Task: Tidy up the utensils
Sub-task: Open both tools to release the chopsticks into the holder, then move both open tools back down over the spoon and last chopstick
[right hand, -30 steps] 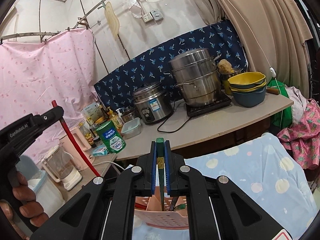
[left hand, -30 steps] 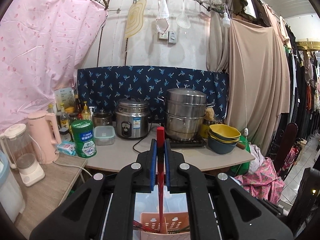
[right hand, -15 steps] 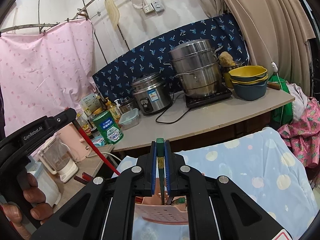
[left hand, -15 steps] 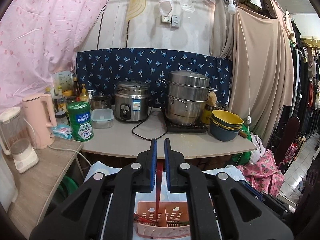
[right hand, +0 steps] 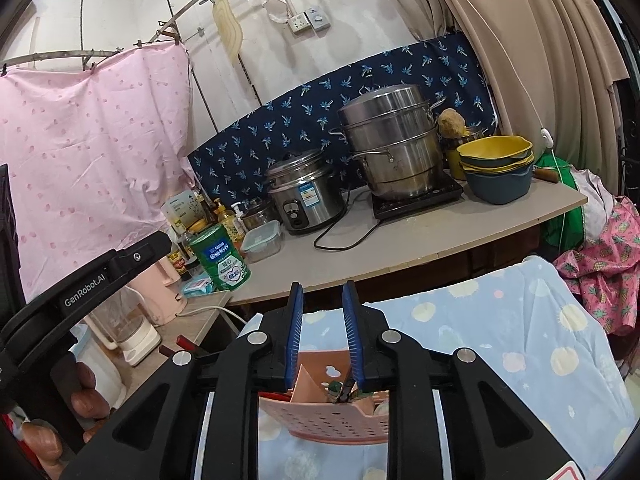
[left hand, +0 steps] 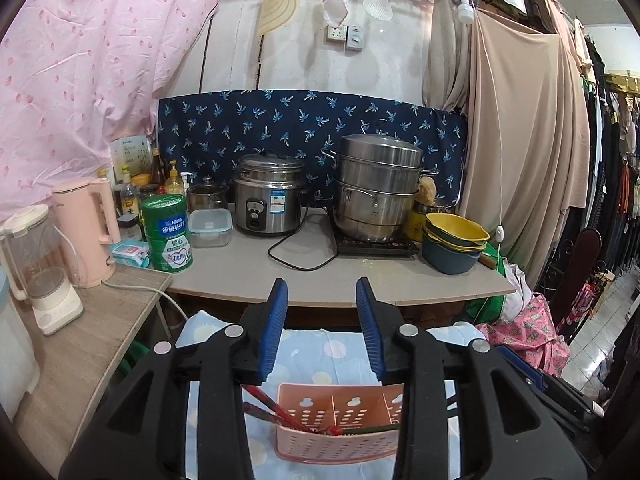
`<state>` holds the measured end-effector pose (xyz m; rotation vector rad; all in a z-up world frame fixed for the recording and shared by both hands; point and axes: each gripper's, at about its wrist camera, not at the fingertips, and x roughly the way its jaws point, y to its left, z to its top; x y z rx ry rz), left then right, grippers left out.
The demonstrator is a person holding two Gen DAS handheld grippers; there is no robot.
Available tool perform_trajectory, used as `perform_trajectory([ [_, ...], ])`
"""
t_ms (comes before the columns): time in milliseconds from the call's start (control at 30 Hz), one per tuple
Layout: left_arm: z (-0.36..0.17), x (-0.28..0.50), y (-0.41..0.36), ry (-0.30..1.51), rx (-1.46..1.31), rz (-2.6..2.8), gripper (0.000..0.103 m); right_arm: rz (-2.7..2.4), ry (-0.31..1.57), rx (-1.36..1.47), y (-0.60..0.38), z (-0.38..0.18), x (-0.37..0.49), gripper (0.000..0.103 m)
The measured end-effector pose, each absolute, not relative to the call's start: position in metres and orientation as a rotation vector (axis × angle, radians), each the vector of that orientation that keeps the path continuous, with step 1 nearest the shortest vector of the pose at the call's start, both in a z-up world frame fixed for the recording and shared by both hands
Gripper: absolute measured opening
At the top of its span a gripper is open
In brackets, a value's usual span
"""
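Your left gripper (left hand: 322,328) and right gripper (right hand: 320,330) both gape empty above the pink utensil caddy (left hand: 340,428); the red chopsticks (left hand: 272,410) lean out leftward, so a careless descent could tip them free.

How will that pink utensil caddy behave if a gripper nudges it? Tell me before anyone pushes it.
The pink utensil caddy looks like thin perforated plastic, so probably light and prone to sliding on the blue cloth. The red chopsticks lean out over its left end, so a push might tip it that way. Its walls may flex slightly.
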<state>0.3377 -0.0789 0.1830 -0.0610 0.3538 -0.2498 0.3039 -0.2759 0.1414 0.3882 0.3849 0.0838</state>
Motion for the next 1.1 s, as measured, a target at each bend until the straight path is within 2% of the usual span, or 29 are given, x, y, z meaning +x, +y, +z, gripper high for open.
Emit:
perform_trajectory([
  [167, 0.178, 0.325, -0.075, 0.370, -0.060, -0.245, 0.043, 0.089, 0.387, 0.387, -0.274, 0.140, 0.288, 0.022],
  [533, 0.152, 0.285, -0.066, 0.461, -0.048, -0.222, 0.043, 0.102, 0.413, 0.366, -0.258, 0.125, 0.235, 0.027],
  [633, 0.139, 0.272, -0.065, 0.500, -0.043, -0.217, 0.044, 0.106, 0.429, 0.358, -0.252, 0.117, 0.217, 0.027],
  [733, 0.125, 0.258, -0.062, 0.529, -0.038, -0.214, 0.051, 0.110, 0.449, 0.352, -0.248, 0.108, 0.199, 0.028],
  [1100, 0.049, 0.199, -0.053, 0.679, -0.020, -0.215, 0.051, 0.070, 0.568, 0.307, -0.234, 0.048, 0.128, 0.028],
])
